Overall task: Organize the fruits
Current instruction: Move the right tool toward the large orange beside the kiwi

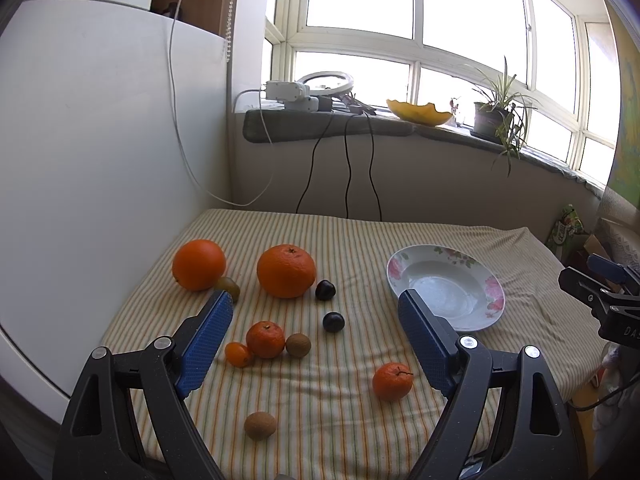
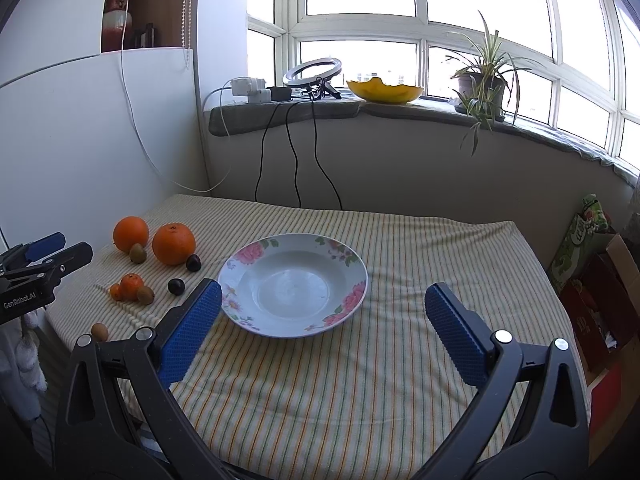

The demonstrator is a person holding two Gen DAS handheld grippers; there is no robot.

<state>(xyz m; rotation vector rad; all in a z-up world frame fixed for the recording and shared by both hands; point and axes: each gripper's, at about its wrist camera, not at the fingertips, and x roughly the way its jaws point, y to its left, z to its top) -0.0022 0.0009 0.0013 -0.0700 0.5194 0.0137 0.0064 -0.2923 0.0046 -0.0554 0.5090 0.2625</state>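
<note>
A white floral plate sits empty on the striped tablecloth. Left of it lie two big oranges, a small mandarin, another mandarin, a kumquat, two dark chestnuts and several brown-green small fruits. My left gripper is open above the small fruits. My right gripper is open and empty over the plate's near edge.
A white panel stands along the table's left side. Cables hang from the windowsill behind. Boxes and bags stand beyond the table's right edge. The right gripper shows at the left wrist view's right edge.
</note>
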